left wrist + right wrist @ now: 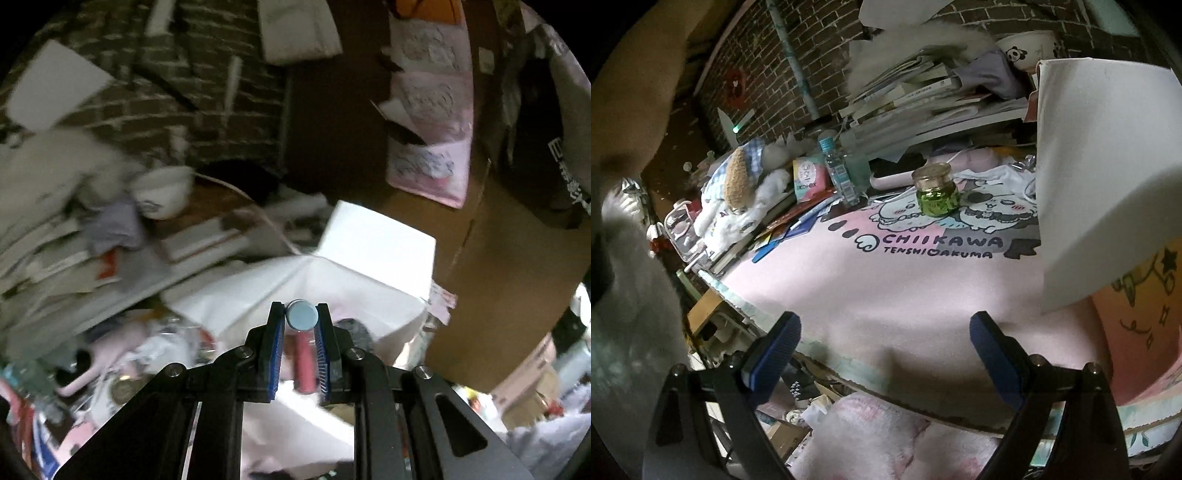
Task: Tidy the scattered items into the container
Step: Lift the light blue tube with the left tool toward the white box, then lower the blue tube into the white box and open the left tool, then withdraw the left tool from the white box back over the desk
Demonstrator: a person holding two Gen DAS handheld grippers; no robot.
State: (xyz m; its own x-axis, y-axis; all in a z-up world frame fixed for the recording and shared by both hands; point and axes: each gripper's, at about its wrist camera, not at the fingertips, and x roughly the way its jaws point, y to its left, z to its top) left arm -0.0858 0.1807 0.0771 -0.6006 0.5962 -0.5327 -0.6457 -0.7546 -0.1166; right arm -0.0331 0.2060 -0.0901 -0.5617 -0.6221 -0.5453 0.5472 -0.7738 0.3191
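Observation:
My left gripper [301, 309] is shut on a small red tube with a pale blue round cap [303, 316], held above the white container [376, 236], whose folded white walls spread under the fingers. In the right wrist view the same white container [1100, 166] rises at the right over the pink cartoon-printed mat [886, 288]. A green glass jar with a gold lid [934, 190] stands upright on the mat near its far side. My right gripper [884, 325] hangs open above the mat's near edge, with nothing between its fingers.
A leaning stack of books [923, 99] with a panda bowl [1027, 48] on top lines the back. A water bottle [838, 170], a plush toy [738, 181] and a tissue pack [809, 177] crowd the far left. A brown cardboard box [498, 258] stands beside the container.

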